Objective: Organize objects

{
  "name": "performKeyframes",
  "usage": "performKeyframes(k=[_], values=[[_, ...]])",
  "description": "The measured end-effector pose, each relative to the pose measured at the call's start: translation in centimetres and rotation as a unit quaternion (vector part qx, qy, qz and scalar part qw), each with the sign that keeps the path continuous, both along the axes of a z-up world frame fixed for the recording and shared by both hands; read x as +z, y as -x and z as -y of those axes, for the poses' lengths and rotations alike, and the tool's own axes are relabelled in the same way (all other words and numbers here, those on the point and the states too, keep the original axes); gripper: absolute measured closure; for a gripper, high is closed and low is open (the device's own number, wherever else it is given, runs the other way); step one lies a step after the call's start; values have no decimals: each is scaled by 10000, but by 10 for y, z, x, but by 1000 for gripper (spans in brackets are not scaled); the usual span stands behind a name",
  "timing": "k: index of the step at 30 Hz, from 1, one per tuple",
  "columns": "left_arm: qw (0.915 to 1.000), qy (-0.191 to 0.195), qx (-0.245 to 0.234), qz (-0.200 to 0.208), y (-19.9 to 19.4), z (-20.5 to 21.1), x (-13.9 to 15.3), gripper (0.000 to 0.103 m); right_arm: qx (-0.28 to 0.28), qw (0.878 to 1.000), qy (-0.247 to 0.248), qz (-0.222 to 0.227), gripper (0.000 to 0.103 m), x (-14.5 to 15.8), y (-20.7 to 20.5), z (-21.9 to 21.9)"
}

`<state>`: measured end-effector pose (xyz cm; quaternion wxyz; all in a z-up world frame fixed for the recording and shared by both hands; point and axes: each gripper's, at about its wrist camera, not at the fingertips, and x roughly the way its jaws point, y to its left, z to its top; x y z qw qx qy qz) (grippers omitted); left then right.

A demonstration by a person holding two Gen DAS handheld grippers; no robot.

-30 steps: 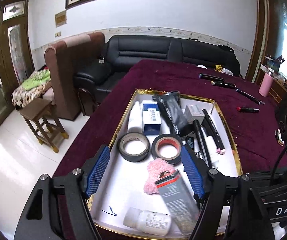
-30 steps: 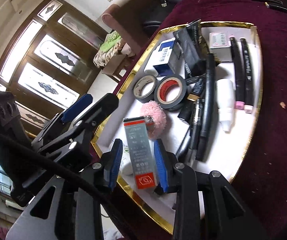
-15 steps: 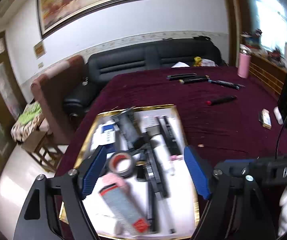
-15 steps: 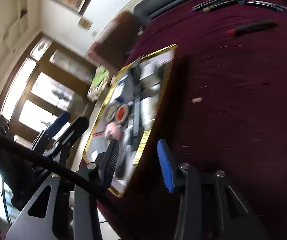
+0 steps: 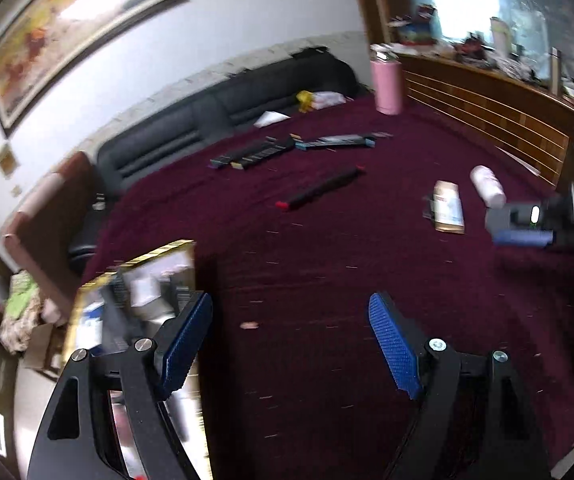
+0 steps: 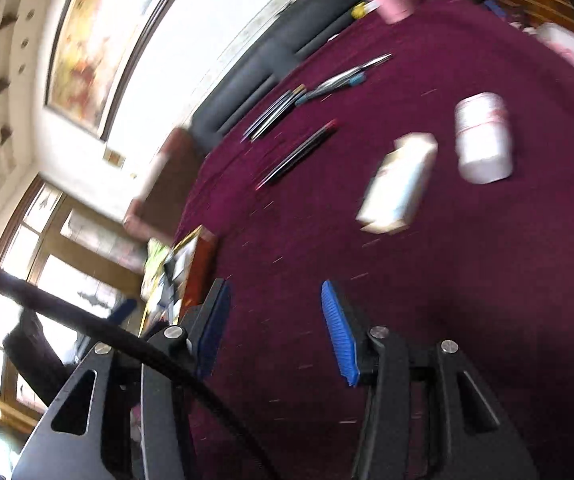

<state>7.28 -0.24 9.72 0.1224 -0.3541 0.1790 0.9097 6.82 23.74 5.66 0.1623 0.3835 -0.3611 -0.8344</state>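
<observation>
While a second earlier both tools had been held over the gold-rimmed tray, they were now found swung away from it, over bare maroon tablecloth (image 5: 327, 264). The left gripper (image 5: 291, 344) was seen with its blue pads spread wide and nothing between them; the gold-rimmed tray (image 5: 167, 249), blurred, had been left at its lower left, partly behind the left finger. The grey box once pinched by the right gripper (image 6: 275, 328) was no longer held: the jaws had just been opening, and only cloth was seen in the gap, the tray (image 6: 191, 240) now lying off to its left. Ahead of the right gripper and slightly to its right, a small cream carton (image 6: 399, 184) and a white bottle (image 6: 483, 140) were seen lying close together on the cloth. Farther ahead, a black marker with a red end (image 5: 319, 188) and a row of pens (image 5: 287, 148) were seen, well apart from both tools, with a pink tumbler (image 5: 386, 84) at the far edge. Whether the tray's contents had been altered could not be told through the blur.
</observation>
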Motion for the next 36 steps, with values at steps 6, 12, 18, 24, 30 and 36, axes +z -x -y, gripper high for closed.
performKeyframes(k=[6, 12, 18, 24, 30, 36], values=[[9943, -390, -424, 893, 17, -34, -40, 27, -856, 9962, 36, 177, 55, -12, -21, -72], [9839, -633, -501, 1594, 30, -45, -82, 26, -1172, 9924, 70, 364, 55, -20, -28, -92], [9851, -598, -757, 1426, 21, -53, -83, 3, -1146, 9925, 1, 427, 55, -19, -15, -83], [9850, -597, -829, 1388, 18, -60, -86, 2, -1154, 9914, -391, 483, 55, -10, 0, -71], [9853, -618, -828, 1361, 21, -58, -91, 2, -791, 9939, -606, 471, 55, -2, 51, -37], [9851, -631, -834, 1363, 21, -58, -93, 2, -732, 9803, -1657, 793, 55, -11, 140, -11]])
